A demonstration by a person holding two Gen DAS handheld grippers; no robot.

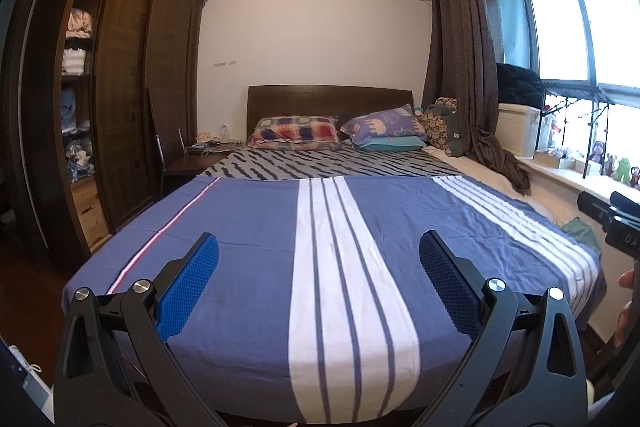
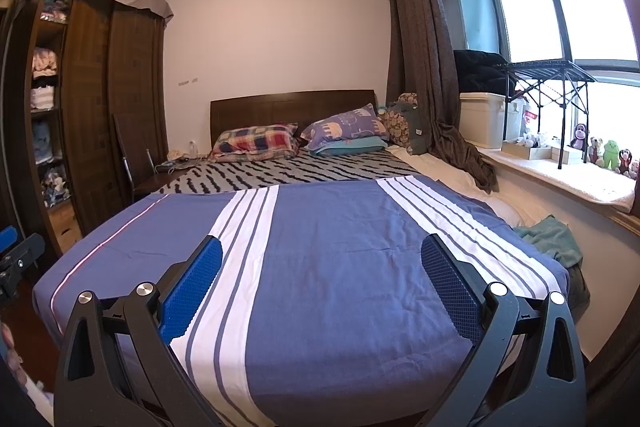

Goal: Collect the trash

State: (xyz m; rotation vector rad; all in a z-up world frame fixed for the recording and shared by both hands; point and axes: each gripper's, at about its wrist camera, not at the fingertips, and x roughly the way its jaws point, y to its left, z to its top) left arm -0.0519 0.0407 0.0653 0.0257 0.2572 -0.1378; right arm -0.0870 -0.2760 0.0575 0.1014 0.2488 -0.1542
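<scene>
Both the left gripper [image 1: 319,283] and right gripper [image 2: 322,287] hover empty, fingers spread, over the bed [image 2: 340,267]. No trash shows; scanning the bedside table [image 1: 192,161] seems wise.

Matt cloth bedspread [image 1: 256,227], perhaps cotton

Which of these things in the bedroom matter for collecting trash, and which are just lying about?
For the job: left gripper, open; right gripper, open. No trash is plainly visible.

Just lying about: plaid pillow, elephant pillow, green cloth, plush toys, curtain.
</scene>
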